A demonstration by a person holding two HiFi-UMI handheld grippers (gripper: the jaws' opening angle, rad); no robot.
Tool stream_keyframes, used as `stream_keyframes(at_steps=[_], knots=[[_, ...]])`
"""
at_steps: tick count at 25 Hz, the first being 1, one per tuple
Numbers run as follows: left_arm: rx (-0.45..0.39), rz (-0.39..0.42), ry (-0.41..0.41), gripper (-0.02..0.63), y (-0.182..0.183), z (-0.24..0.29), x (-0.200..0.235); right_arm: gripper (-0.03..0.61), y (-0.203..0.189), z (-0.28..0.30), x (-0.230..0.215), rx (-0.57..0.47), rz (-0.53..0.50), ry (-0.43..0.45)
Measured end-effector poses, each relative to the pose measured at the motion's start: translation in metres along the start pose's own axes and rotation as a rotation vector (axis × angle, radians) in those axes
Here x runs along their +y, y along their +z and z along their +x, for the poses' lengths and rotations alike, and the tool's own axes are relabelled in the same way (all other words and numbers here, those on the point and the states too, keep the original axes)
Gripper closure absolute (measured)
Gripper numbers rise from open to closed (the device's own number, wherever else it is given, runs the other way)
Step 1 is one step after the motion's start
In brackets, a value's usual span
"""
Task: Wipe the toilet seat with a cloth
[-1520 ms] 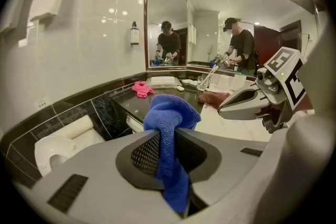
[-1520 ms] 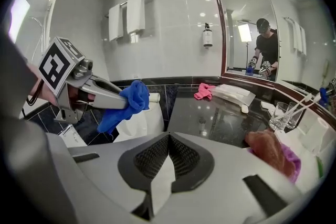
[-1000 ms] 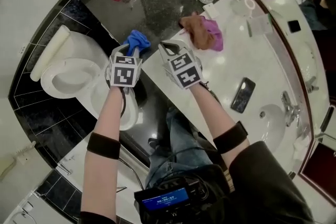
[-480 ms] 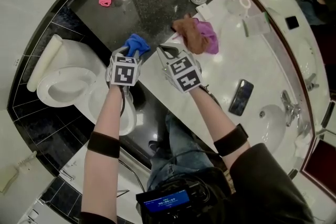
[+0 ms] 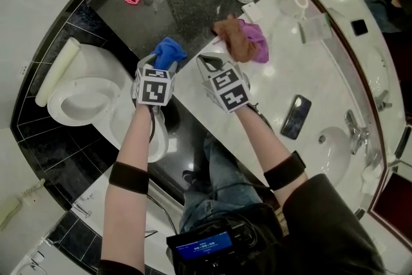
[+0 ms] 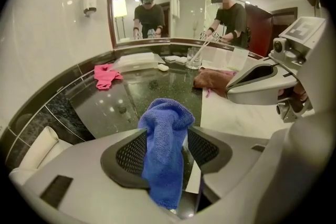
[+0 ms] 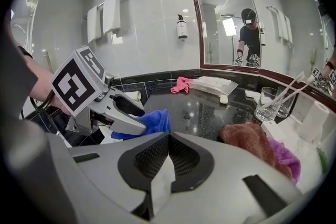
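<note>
blue cloth (image 6: 165, 157): soft, light, floppy; take bunched top | left gripper (image 6: 167, 131): jaws just spread, cloth loose between | right gripper (image 7: 168, 139): pressed together, empty

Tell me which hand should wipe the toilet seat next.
Left. Its tool has the blue cloth between jaws that have just been opening, and sits nearer the toilet seat. The right tool is shut, empty, over the counter.

Black granite counter (image 5: 187, 13), framed mirror (image 7: 223, 0) (white-tiled walls (image 7: 152, 23))
</note>
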State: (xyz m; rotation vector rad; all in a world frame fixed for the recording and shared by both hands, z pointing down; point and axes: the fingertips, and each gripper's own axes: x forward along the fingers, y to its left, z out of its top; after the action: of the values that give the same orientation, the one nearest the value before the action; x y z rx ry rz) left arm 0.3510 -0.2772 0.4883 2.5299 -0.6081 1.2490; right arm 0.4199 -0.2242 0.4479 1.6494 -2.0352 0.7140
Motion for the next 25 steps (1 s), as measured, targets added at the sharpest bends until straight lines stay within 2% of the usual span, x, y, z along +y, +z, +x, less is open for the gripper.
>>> stream_keyframes(at_steps=[7, 13, 15, 16, 22, 25], knots=[[-0.077, -0.005, 0.03, 0.375, 0.001, -0.061, -0.001, 0.575, 0.008, -0.024, 0.025, -0.012, -0.034, 0.007], [-0.168, -0.056, 0.093, 0.529, -0.019, -0.139, 0.001, 0.575, 0.018, -0.049, 0.077, -0.035, -0.068, 0.038], [-0.2, -0.077, 0.133, 0.596, -0.031, -0.169, 0.002, 0.575, 0.018, -0.055, 0.096, -0.044, -0.085, 0.052], [-0.214, -0.092, 0.149, 0.609, -0.039, -0.184, 0.002, 0.575, 0.017, -0.058, 0.107, -0.048, -0.098, 0.059], [-0.284, -0.16, 0.26, 0.614, -0.105, -0.277, 0.013, 0.575, 0.025, -0.091, 0.19, -0.076, -0.133, 0.126], [-0.33, -0.22, 0.304, 0.614, -0.138, -0.325, 0.018, 0.575, 0.022, -0.102, 0.227, -0.082, -0.165, 0.151]])
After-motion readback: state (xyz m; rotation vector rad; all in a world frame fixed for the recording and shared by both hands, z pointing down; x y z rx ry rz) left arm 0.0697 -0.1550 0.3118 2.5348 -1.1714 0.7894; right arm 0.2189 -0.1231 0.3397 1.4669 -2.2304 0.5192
